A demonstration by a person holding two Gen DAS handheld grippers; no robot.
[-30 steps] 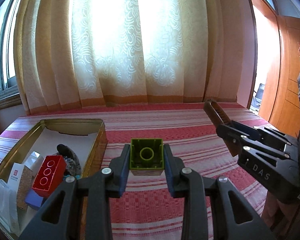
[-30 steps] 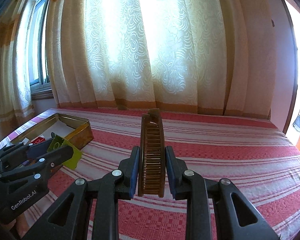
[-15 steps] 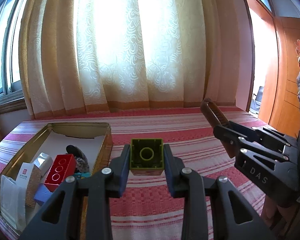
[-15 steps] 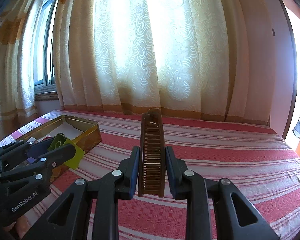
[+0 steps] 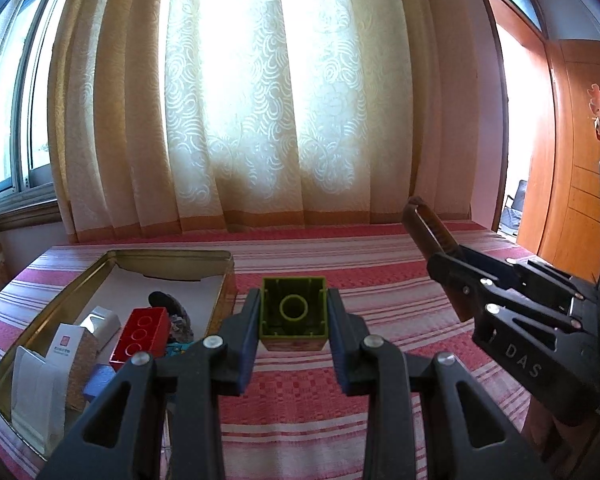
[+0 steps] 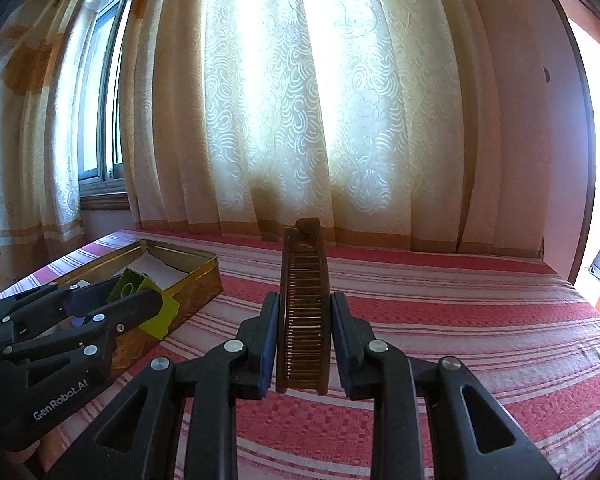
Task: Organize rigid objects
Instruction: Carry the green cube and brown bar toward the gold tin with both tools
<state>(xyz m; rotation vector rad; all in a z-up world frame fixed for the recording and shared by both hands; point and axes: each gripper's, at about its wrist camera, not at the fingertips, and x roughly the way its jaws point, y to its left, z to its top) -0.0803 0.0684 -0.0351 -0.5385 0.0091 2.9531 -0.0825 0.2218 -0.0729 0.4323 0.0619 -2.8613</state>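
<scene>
Left gripper (image 5: 293, 320) is pinching the green block (image 5: 293, 312), gold tin (image 5: 172, 256) rim just left of its fingers. Right gripper (image 6: 304, 336) clamps the brown comb (image 6: 303, 300); striped bedspread (image 6: 460, 320) ahead is wide open.

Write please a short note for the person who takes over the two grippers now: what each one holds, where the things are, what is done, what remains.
Left gripper: shut on green block, beside the gold tin.
Right gripper: shut on brown comb, above the striped cloth.
Done: red block, small boxes and other pieces already lie in the tin.
Left: put block and comb in the tin.
</scene>
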